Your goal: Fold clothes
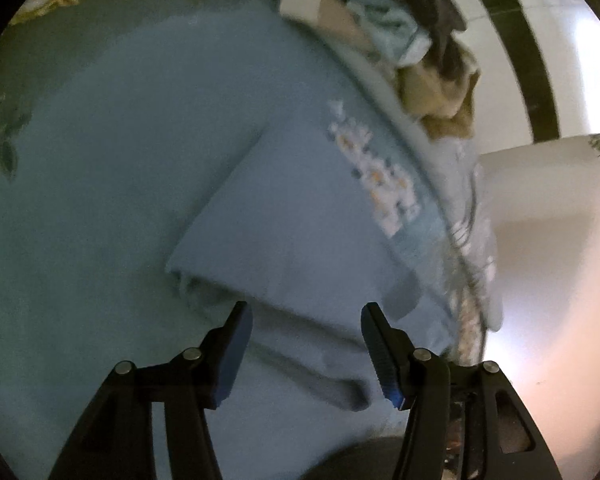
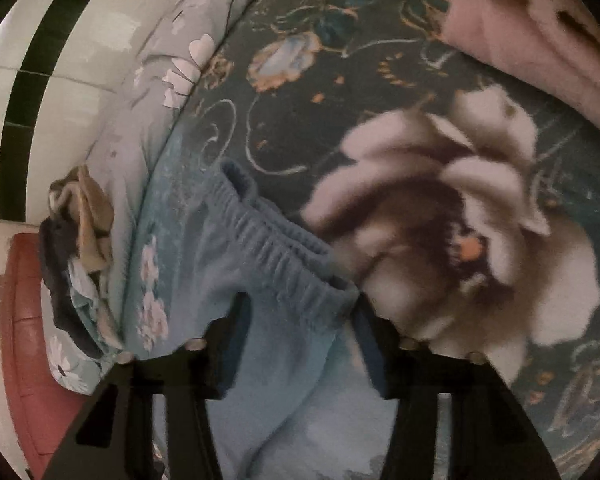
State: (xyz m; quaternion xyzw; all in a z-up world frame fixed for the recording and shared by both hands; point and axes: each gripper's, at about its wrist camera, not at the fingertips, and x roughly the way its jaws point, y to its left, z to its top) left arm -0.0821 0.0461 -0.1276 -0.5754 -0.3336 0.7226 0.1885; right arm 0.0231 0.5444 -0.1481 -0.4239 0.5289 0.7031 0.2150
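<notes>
Light blue pants (image 1: 260, 216) lie spread on the bed, one part folded over into a flat panel. My left gripper (image 1: 306, 344) is open and empty just above a leg end of the pants. In the right wrist view the elastic waistband (image 2: 276, 256) of the pants (image 2: 296, 380) lies flat. My right gripper (image 2: 300, 336) is open, its fingers on either side of the cloth just below the waistband. Nothing is pinched.
The bed has a dark green floral cover (image 2: 440, 220) with a large pale flower. A pile of other clothes (image 1: 432, 76) lies at the bed edge, also in the right wrist view (image 2: 80, 240). A pink cloth (image 2: 540, 40) lies at the far right. White tiled floor (image 1: 552, 40) beyond.
</notes>
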